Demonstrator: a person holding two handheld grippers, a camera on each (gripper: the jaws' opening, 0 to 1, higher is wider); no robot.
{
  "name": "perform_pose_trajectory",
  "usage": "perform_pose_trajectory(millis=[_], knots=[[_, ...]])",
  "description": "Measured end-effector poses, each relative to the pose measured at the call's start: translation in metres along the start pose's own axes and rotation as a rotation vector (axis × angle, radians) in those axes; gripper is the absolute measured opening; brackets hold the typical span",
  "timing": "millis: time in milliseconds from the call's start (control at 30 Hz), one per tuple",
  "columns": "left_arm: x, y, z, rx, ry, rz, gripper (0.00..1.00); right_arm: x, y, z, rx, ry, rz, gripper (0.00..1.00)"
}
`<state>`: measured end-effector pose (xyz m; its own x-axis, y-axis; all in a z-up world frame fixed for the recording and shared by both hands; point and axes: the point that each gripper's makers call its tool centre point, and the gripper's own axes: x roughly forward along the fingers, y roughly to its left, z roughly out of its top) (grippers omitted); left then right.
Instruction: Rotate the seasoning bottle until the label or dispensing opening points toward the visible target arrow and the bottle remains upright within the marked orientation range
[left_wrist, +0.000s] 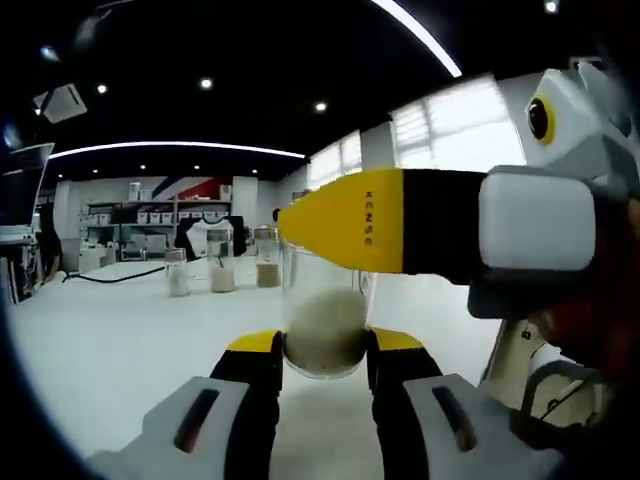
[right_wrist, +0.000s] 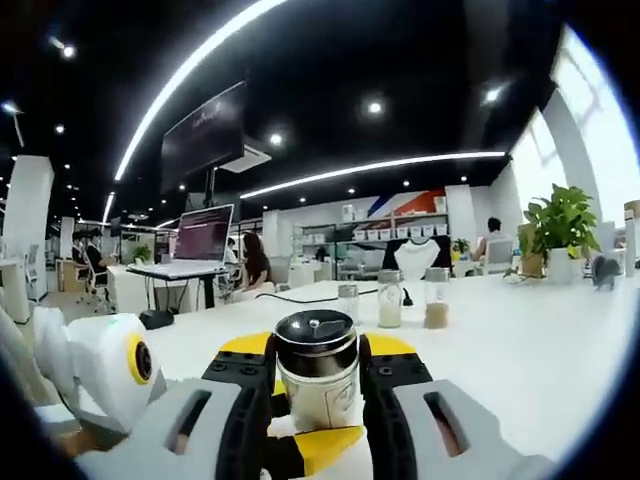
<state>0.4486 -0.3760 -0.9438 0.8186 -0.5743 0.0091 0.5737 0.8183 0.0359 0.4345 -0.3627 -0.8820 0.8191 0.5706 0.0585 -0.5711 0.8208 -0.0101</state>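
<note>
Three small jars (right_wrist: 390, 298) w/ pale and tan contents stood well behind on white table (right_wrist: 540, 340). Seasoning bottle (right_wrist: 317, 370), beige granules inside, sat upright: right gripper (right_wrist: 318, 385) clamped its top, left gripper (left_wrist: 322, 350) its base.

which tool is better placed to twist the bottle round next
Right, probably. The right tool sits around the seasoning bottle's upper part by the cap, free to turn it. The left tool grips the glass base, better for steadying it upright.
</note>
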Motion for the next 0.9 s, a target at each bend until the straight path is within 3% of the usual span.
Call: perform_pose_trajectory(millis=[233,367,567,900], knots=[[-0.003,0.006,0.002,0.014,0.008,-0.044,0.35,0.001,0.010,-0.003,-0.049,0.028,0.141,0.30],[-0.003,0.003,0.002,0.024,0.017,-0.101,0.35,0.000,0.015,-0.006,-0.088,0.046,0.190,0.30],[-0.007,-0.001,0.004,0.086,0.033,-0.181,0.34,-0.003,0.020,-0.007,-0.126,0.057,0.250,0.31],[-0.014,-0.010,0.001,0.070,0.060,-0.302,0.34,-0.006,0.025,-0.008,-0.203,0.068,0.303,0.31]])
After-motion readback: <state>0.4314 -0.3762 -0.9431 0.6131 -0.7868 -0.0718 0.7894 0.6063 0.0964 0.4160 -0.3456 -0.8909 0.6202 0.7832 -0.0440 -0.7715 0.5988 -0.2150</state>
